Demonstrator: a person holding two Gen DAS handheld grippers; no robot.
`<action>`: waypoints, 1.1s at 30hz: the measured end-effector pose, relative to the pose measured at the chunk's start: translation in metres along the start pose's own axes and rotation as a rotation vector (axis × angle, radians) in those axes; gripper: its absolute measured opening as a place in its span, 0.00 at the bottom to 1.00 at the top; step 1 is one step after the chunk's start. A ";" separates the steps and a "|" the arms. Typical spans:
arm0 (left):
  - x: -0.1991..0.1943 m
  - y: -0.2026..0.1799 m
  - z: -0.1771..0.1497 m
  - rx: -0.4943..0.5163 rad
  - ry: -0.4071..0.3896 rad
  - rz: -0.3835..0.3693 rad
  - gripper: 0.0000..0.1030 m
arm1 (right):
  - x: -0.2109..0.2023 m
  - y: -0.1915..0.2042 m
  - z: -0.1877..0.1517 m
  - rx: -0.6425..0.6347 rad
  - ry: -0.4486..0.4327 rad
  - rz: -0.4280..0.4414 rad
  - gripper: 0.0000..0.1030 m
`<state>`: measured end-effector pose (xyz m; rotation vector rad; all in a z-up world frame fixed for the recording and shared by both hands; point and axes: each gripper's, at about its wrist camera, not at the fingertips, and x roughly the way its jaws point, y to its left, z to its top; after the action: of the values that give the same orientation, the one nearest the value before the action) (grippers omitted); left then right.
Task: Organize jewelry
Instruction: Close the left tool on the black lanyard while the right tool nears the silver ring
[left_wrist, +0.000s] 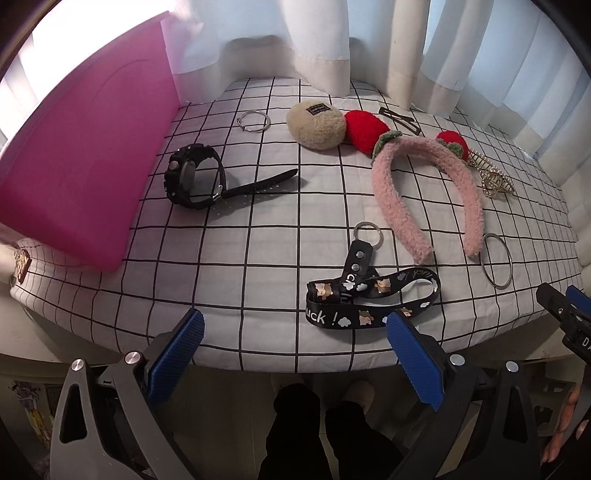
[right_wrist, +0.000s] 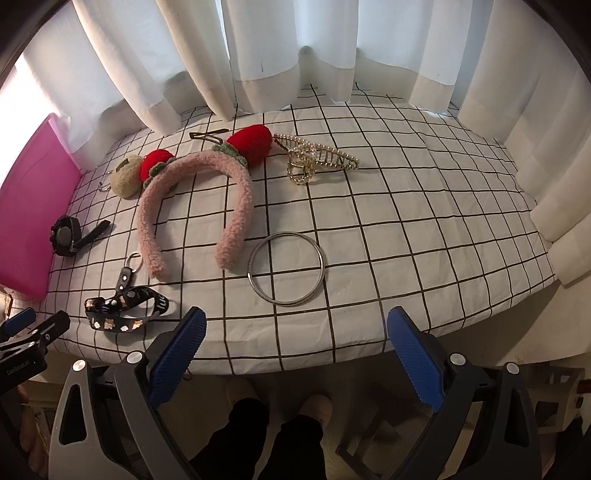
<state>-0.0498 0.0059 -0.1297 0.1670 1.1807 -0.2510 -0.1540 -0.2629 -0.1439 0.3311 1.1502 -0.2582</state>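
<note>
Holding both tools just off the near edge of the surface (right_wrist: 406, 221), I have the left gripper (left_wrist: 295, 339) spread wide with nothing between its blue pads, and the right gripper (right_wrist: 295, 339) equally wide and empty. Closest to my left gripper, at the near edge, lies the black lanyard (left_wrist: 373, 295) with its key ring. Beyond it the pink headband (left_wrist: 424, 192) rests with its open ends toward me, two red pompoms at its crown, and a beige plush pouch (left_wrist: 317, 125) touching the left pompom. A black watch (left_wrist: 192, 177) sits near the left edge, just beside the pink box (left_wrist: 85, 155), with a small silver ring (left_wrist: 253, 120) farther back. A large silver bangle (right_wrist: 287, 267) lies just beside the headband's right end, straight ahead of my right gripper. Toward the far edge sits the gold hair claw (right_wrist: 314, 158), with a flat hair clip (right_wrist: 208, 137) behind the headband.
</note>
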 end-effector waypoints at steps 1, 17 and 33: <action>0.005 -0.003 -0.003 -0.010 -0.004 0.000 0.94 | 0.006 -0.002 0.000 -0.015 -0.002 0.005 0.91; 0.053 -0.038 -0.012 -0.091 -0.097 0.063 0.94 | 0.063 -0.007 0.003 -0.157 -0.062 0.070 0.91; 0.065 -0.029 -0.026 -0.101 -0.168 0.059 0.95 | 0.083 0.000 0.008 -0.225 -0.096 0.060 0.92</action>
<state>-0.0582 -0.0220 -0.1995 0.0900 1.0171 -0.1504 -0.1153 -0.2682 -0.2170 0.1526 1.0614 -0.0895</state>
